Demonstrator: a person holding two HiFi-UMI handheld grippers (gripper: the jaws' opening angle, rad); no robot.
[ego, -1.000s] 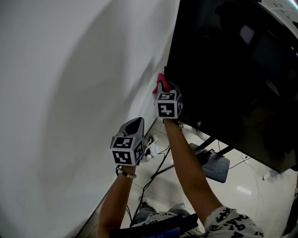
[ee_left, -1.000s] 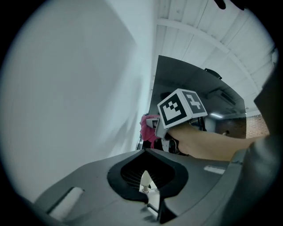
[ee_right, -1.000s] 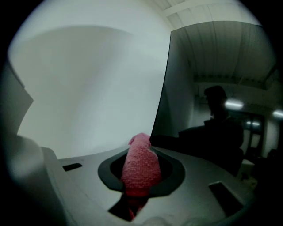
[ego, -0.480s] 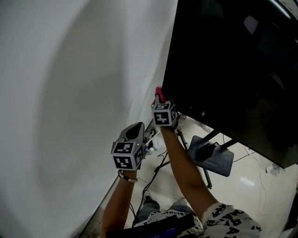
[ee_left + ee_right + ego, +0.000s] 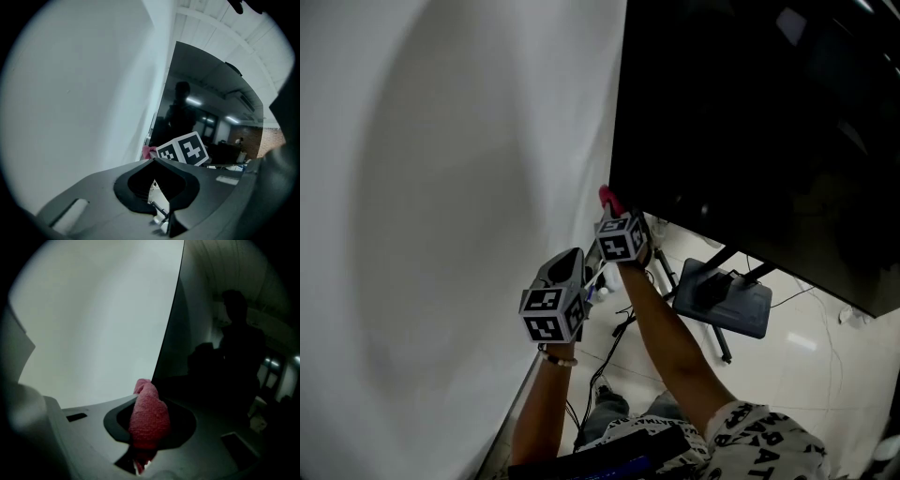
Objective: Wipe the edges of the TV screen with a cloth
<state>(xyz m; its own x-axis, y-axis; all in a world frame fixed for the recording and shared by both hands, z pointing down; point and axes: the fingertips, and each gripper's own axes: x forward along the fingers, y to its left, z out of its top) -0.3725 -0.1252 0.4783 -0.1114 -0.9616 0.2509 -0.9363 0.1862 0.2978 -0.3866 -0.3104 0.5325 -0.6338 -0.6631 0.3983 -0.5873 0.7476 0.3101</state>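
Note:
The TV (image 5: 750, 122) is a big black screen at the upper right of the head view. My right gripper (image 5: 611, 208) is shut on a pink cloth (image 5: 607, 197) and holds it against the TV's lower left corner. In the right gripper view the pink cloth (image 5: 148, 417) bulges out between the jaws, just left of the dark screen edge (image 5: 169, 324). My left gripper (image 5: 569, 265) hangs lower and to the left, near the wall, shut and with nothing in it. In the left gripper view the TV (image 5: 206, 108) and the right gripper's marker cube (image 5: 185, 150) are ahead.
A white wall (image 5: 441, 187) fills the left side, close behind the TV's left edge. Below the screen are the TV stand's grey base (image 5: 727, 300) and its black legs. Cables (image 5: 619, 328) lie on the pale tiled floor (image 5: 797, 366). The screen reflects a person.
The cloth stays at the TV's lower left corner while the head view shifts. The right gripper has turned a little and sits slightly lower. The left gripper has hardly moved.

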